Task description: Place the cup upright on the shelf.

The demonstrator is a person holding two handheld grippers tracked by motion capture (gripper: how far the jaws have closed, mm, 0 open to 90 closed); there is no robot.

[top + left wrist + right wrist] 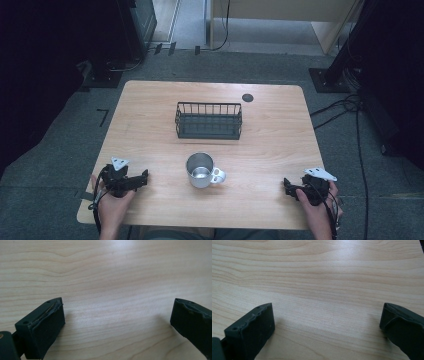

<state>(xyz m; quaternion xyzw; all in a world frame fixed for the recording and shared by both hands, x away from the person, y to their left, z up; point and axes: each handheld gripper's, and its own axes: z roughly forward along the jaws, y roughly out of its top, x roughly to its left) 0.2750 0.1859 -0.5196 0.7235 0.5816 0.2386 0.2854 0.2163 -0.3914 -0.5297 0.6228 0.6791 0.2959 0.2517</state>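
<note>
On the wooden worktop point(150, 105), the left gripper point(142, 178) rests at the near left edge, fingers point(42, 325) spread wide, holding nothing. A steel mug point(201, 170) stands between the grippers, a black wire basket point(208, 120) behind it. The right gripper point(288, 187) sits at the near right, fingers point(252, 330) wide, empty. Both gripper views show bare wood between the fingers.

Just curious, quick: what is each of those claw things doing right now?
Left gripper: open, holding nothing.
Right gripper: open, holding nothing.
</note>
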